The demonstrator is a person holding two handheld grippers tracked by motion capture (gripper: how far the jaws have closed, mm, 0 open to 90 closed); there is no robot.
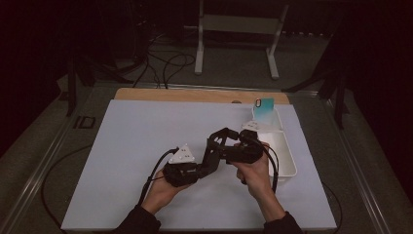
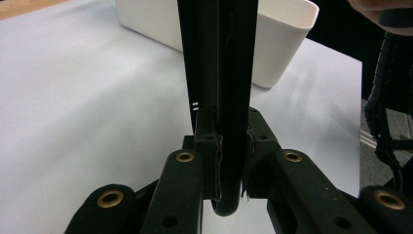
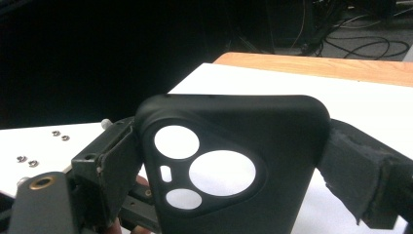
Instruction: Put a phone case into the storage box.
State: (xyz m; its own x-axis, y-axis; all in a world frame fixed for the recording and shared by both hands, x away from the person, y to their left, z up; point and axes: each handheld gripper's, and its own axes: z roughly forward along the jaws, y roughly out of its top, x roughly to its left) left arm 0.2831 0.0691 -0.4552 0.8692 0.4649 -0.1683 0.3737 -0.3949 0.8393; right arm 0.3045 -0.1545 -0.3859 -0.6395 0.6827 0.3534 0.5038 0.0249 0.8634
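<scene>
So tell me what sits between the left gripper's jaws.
The black phone case, edge-on, sits clamped between the left gripper pads, plain in the left gripper view. The right gripper also grips it.

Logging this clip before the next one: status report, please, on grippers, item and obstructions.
Left gripper shut on black phone case, edge-on. Right gripper clamps the case across its width. Case held above the mat, beside white bin. Nothing in the way.

White bin (image 1: 287, 161), teal card (image 1: 263, 111) perhaps
</scene>
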